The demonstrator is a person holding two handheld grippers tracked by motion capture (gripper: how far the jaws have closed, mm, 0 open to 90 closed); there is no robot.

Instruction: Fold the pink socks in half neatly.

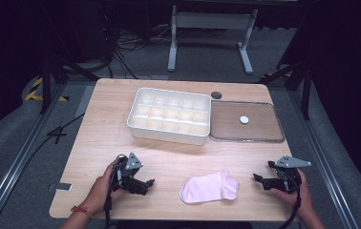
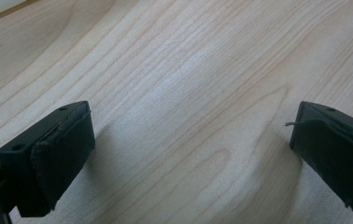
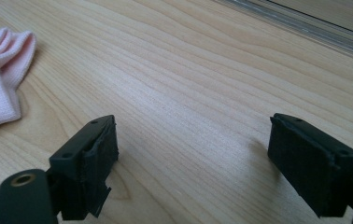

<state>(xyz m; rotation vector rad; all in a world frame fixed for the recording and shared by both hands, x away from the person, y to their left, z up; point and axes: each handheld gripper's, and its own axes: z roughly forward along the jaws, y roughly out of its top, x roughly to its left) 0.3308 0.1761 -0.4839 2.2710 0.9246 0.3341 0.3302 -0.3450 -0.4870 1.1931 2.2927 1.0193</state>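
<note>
- Pink sock (image 1: pixel 210 187): lies flat and crumpled near the table (image 1: pixel 102 138) front edge.
- Left gripper (image 1: pixel 143 183), right gripper (image 1: pixel 260 180): jaws apart, empty, flanking the sock over bare wood.

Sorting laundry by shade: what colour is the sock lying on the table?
Pale pink, the sock; the high view shows it best.

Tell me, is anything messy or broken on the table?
Slightly. The pink sock lies crumpled at the table's near edge, outside the white divided box. The box's clear lid lies off, beside it. Nothing looks spilled or broken.
</note>
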